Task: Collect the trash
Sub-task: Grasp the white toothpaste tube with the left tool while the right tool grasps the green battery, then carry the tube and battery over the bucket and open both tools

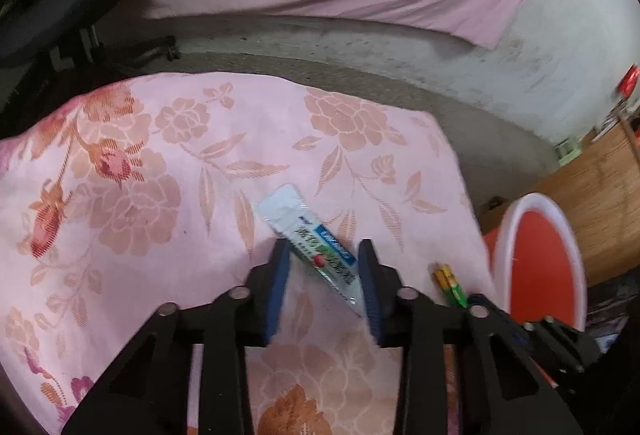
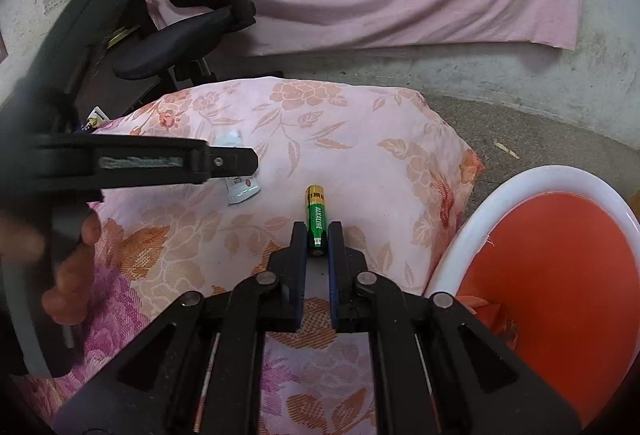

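One toothpaste tube (image 1: 316,251) lay on a pink flowered cloth (image 1: 160,171), slanting between the left gripper (image 1: 324,255) jaws — spread apart, not clamped. The right gripper (image 2: 318,235) jaws were closed on one green battery (image 2: 317,219). One red bin (image 2: 560,275) with a white rim stood just beside the cloth — one black chair (image 2: 192,31) behind.

Pink cloth (image 2: 352,139) with peach and orange roses, green and gold battery (image 2: 317,219), white wrapper (image 1: 316,247) with blue band and green print, perhaps a red dot, red bin (image 2: 560,275) with white rim, black grippers with blue pads (image 1: 280,287).
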`<act>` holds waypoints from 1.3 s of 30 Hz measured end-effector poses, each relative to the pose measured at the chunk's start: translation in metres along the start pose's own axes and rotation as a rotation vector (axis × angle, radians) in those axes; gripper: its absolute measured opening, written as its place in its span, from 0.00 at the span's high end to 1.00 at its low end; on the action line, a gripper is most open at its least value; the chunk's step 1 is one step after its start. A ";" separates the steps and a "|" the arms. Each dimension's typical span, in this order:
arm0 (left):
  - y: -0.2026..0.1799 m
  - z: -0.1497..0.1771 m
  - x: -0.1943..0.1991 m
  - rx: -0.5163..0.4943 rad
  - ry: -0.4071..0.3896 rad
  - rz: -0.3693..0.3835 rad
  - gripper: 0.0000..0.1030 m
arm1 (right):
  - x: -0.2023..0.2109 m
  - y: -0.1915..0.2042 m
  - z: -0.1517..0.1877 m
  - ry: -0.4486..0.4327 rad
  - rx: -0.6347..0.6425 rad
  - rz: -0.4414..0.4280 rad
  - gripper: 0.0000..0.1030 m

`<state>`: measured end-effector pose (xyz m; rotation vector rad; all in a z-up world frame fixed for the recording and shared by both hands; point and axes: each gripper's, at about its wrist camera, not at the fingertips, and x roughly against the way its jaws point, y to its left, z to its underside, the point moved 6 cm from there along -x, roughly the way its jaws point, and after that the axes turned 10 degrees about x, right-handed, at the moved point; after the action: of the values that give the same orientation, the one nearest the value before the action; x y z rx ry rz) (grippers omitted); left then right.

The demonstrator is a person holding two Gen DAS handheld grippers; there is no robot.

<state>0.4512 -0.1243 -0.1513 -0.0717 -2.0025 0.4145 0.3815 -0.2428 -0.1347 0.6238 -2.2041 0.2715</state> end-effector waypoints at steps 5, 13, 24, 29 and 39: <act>-0.002 0.006 -0.003 -0.017 -0.012 -0.012 0.87 | -0.001 -0.001 0.001 -0.001 -0.009 -0.011 0.68; 0.002 0.017 0.012 0.029 -0.021 0.125 0.97 | 0.003 0.000 0.003 -0.026 -0.032 -0.001 0.69; -0.024 0.036 0.106 -0.141 -0.385 0.221 0.99 | 0.067 -0.005 -0.012 -0.295 -0.046 0.056 0.69; -0.055 0.051 0.162 -0.252 -0.585 0.281 0.99 | 0.131 -0.003 -0.017 -0.531 -0.005 0.179 0.69; -0.130 0.090 0.223 -0.438 -0.812 0.385 0.99 | 0.235 -0.018 0.003 -0.823 -0.042 0.398 0.69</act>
<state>0.2869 -0.2180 0.0457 -0.6596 -2.8689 0.2493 0.2602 -0.3398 0.0419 0.2780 -3.1219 0.1833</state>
